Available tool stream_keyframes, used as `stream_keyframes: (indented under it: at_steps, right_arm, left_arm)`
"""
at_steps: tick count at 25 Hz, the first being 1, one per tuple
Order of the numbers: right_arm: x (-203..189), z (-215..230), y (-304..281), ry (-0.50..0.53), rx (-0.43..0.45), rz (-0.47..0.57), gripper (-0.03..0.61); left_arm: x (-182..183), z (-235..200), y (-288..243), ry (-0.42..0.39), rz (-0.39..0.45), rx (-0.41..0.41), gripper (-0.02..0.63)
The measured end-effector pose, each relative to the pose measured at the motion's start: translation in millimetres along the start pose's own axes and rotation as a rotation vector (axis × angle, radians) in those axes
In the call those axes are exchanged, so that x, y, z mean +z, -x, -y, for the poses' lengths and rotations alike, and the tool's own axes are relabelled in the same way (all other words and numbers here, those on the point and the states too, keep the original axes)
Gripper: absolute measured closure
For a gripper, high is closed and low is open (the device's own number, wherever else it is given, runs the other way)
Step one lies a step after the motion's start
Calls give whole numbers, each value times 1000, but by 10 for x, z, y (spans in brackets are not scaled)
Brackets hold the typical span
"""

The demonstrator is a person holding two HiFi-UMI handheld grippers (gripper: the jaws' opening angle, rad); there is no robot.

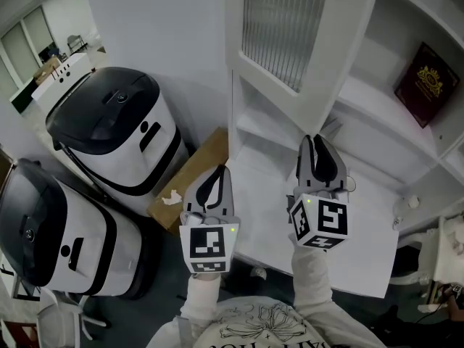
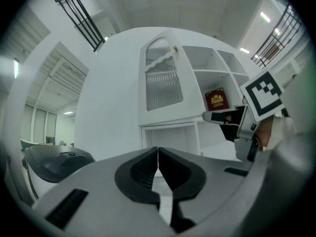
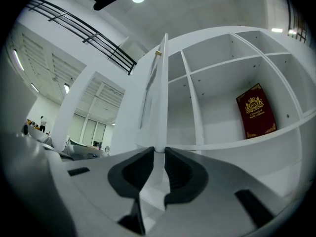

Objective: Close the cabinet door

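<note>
Head view: the cabinet door [image 1: 284, 27], white-framed with a ribbed glass panel, is seen swung well out from the white cabinet [image 1: 377, 114], so the closing is judged not yet done. The right gripper [image 1: 317, 141] is raised to the door's lower free corner; the left gripper [image 1: 219, 171] is held lower and to the left, apart from the cabinet, above a slab of cardboard [image 1: 192, 176] and beside two black-and-white machines [image 1: 109, 125]. What is left, as judged: the door is to be swung across the open shelves until it sits flush. Right gripper view: the door is shown edge-on, and its thin white edge is seen between the narrowly parted jaws, which appear closed onto it; contact cannot be confirmed from the head view. Left gripper view: the jaws are pressed together with nothing between them, and the door's glass face, which the right gripper view hides, is shown front-on, with the right gripper reaching in from the right. A red book [image 3: 256, 111] is seen leaning on an open shelf, clear of the door's path as far as can be told.
</note>
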State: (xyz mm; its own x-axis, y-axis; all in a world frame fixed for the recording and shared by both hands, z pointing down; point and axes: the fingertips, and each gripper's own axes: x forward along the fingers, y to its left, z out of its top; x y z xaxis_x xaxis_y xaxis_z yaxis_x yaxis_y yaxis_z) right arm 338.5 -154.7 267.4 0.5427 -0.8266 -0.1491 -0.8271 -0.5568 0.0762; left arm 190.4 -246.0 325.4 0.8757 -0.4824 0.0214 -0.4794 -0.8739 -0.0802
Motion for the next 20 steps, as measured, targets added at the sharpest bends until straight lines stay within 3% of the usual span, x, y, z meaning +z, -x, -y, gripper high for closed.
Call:
stream_keyframes:
  at_steps: [20]
  right_arm:
    - [-75, 415, -236, 5, 54, 18, 511]
  left_arm:
    - [63, 476, -529, -21, 9, -20, 609]
